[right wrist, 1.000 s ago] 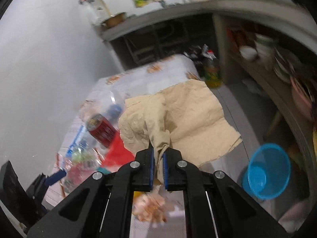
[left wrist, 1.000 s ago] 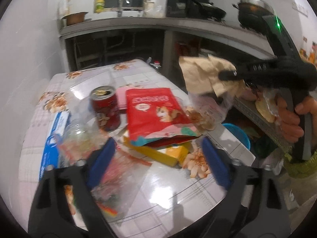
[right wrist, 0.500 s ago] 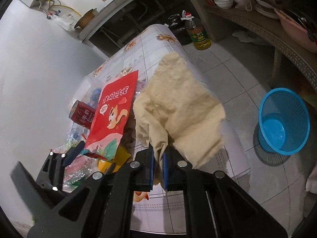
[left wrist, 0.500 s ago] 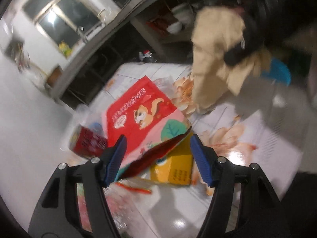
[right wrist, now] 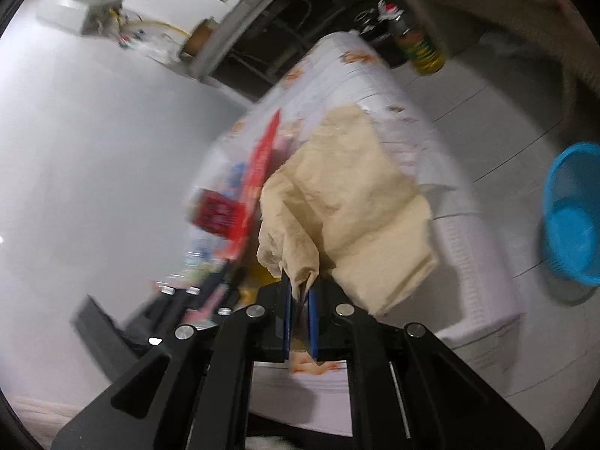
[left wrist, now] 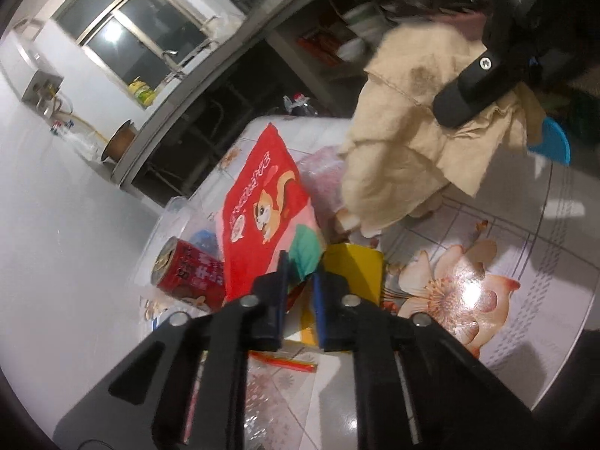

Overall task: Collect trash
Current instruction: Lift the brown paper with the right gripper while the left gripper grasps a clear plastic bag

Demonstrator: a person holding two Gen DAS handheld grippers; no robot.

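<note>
My left gripper (left wrist: 300, 298) is shut on the lower edge of a red squirrel snack bag (left wrist: 262, 206) that lies on the table among other trash. A red can (left wrist: 187, 275) lies to its left and a yellow box (left wrist: 354, 270) to its right. My right gripper (right wrist: 300, 300) is shut on a crumpled beige paper (right wrist: 348, 202) and holds it above the table's right side; the paper also hangs in the left wrist view (left wrist: 405, 142). A blue trash basket (right wrist: 572, 213) stands on the floor at the right.
The table has a white floral cloth (left wrist: 453, 292). Clear plastic wrappers (left wrist: 285, 386) lie near the front. An oil bottle (right wrist: 423, 50) stands on the floor beyond the table. A counter and shelves run along the back and right.
My left gripper has closed on the red snack bag's edge; it was wide open before. My right gripper has carried the beige paper lower and nearer the table.
</note>
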